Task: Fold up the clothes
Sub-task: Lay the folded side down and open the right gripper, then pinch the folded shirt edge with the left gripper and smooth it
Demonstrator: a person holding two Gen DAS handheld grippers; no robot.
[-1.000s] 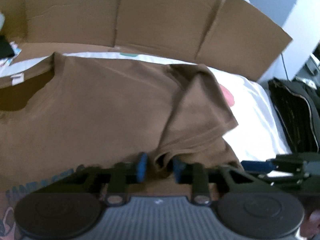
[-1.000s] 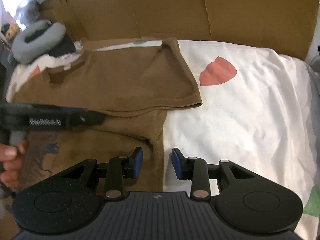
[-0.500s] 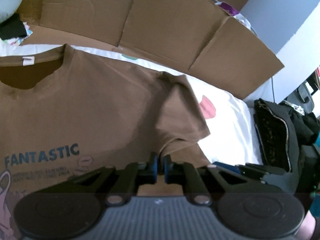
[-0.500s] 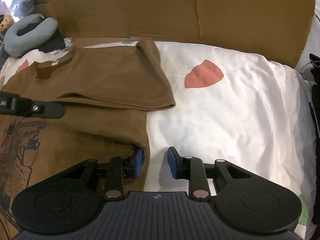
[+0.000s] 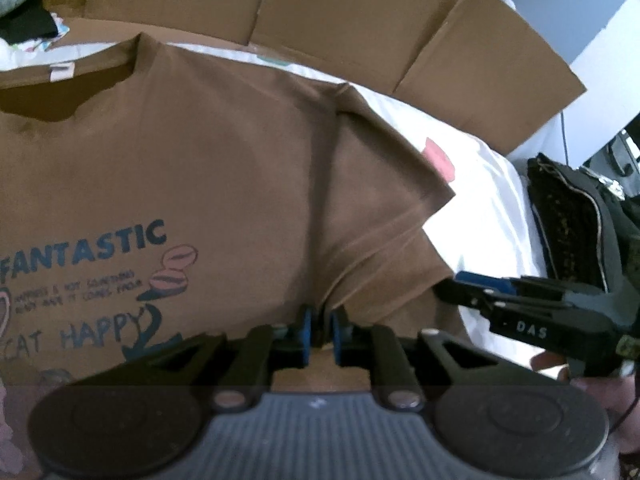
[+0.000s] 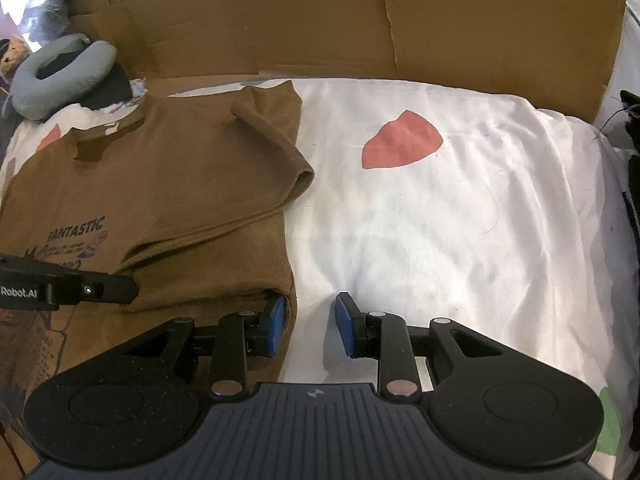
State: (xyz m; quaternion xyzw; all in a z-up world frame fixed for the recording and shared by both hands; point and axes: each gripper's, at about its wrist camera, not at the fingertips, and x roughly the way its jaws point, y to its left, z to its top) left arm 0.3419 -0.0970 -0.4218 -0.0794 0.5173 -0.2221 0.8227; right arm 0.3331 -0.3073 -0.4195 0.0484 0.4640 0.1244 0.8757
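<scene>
A brown T-shirt [image 5: 224, 168] printed "FANTASTIC" lies face up on a white sheet [image 6: 440, 220]. Its right sleeve [image 5: 384, 184] is folded in over the body. My left gripper [image 5: 321, 330] is low on the shirt below that sleeve. A raised fold of brown cloth fills the narrow gap between its blue pads, and the jaws are opening. My right gripper [image 6: 311, 326] stands open at the shirt's side edge [image 6: 286, 280]. Its left pad rests on brown cloth and its right pad hangs over bare sheet. Each gripper shows from the side in the other's view: right gripper [image 5: 480, 292], left gripper [image 6: 116, 289].
Cardboard walls [image 6: 360, 20] stand along the far side of the bed. A grey neck pillow [image 6: 60, 72] lies at the back left. Dark clothing [image 5: 572, 224] is piled off the sheet's right edge. A hand [image 5: 556, 364] holds the right gripper.
The crumpled sleeve has been drawn flat over the shirt's body. My left gripper's pads closed tight on the fold, then spread a little. The right gripper stayed open at the side edge.
</scene>
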